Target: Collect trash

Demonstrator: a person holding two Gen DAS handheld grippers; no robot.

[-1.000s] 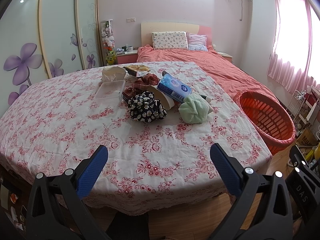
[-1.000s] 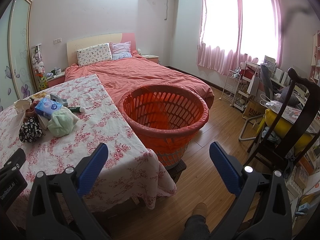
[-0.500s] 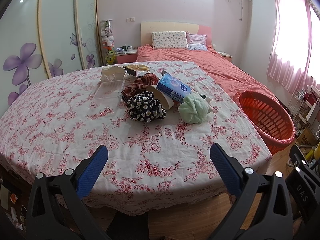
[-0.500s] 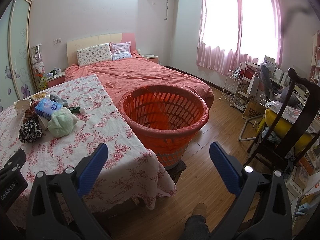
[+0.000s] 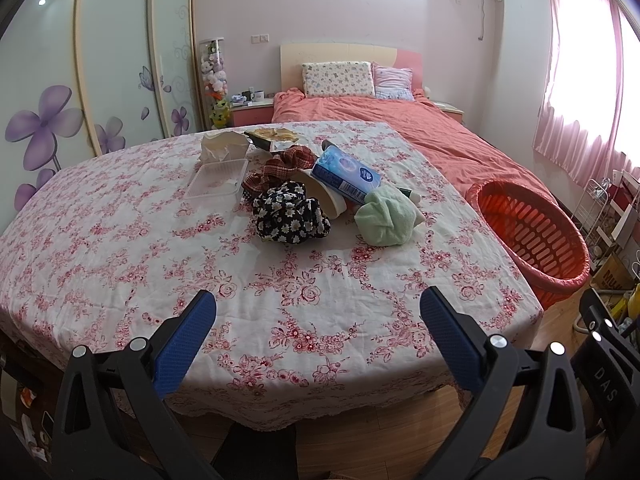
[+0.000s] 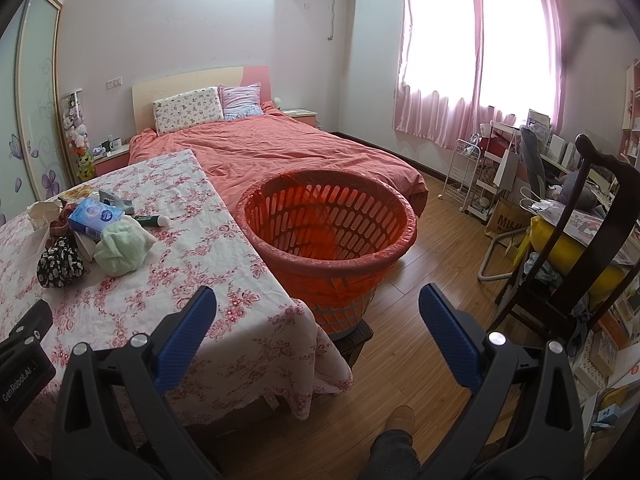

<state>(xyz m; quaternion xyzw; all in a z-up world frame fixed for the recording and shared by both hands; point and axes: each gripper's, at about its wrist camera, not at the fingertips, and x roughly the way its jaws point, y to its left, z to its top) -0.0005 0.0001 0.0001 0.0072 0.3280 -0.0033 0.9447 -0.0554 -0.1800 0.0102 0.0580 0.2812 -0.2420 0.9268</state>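
Note:
A pile of items lies mid-table on the floral cloth (image 5: 120, 248): a black daisy-print fabric (image 5: 290, 214), a green cloth wad (image 5: 386, 214), a blue tissue pack (image 5: 346, 174), a clear plastic tray (image 5: 218, 180), a crumpled white paper (image 5: 218, 146) and a checked red cloth (image 5: 280, 166). My left gripper (image 5: 318, 320) hangs open over the table's near edge, well short of the pile. An orange lined basket (image 6: 326, 228) stands at the table's right side. My right gripper (image 6: 316, 316) is open in front of it, holding nothing.
A bed with a coral cover (image 6: 288, 152) lies beyond table and basket. A dark wooden chair (image 6: 592, 236) and cluttered shelves (image 6: 500, 168) stand at the right. The person's shoe (image 6: 400, 418) shows on the wooden floor (image 6: 436, 248). A wardrobe with flower decals (image 5: 60, 92) lines the left wall.

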